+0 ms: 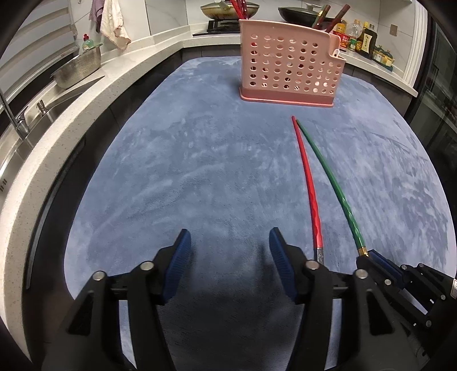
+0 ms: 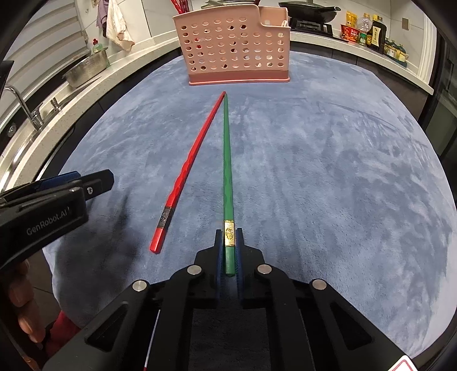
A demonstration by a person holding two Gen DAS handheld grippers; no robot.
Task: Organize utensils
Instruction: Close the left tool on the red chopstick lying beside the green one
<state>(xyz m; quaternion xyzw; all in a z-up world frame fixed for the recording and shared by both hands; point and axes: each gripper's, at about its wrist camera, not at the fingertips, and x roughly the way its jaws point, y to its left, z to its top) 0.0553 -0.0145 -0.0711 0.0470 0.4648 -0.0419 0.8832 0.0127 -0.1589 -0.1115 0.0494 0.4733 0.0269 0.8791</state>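
Observation:
A green chopstick (image 2: 227, 171) and a red chopstick (image 2: 190, 165) lie on the blue cloth (image 2: 328, 171), tips meeting near a pink perforated utensil holder (image 2: 234, 48). My right gripper (image 2: 229, 237) is shut on the green chopstick's thick end by its gold band. My left gripper (image 1: 228, 242) is open and empty, just left of the red chopstick (image 1: 307, 182); the green chopstick (image 1: 328, 177) and the holder (image 1: 288, 65) show there too. The right gripper (image 1: 371, 255) shows at the lower right of the left wrist view. The left gripper (image 2: 82, 182) shows at the left of the right wrist view.
A sink with a tap (image 1: 17, 120) and a metal colander (image 1: 77, 67) sit on the counter at left. Pans (image 1: 228, 10) stand on the stove behind the holder. Bottles (image 1: 365, 37) line the counter at back right. Red chopsticks stand in the holder.

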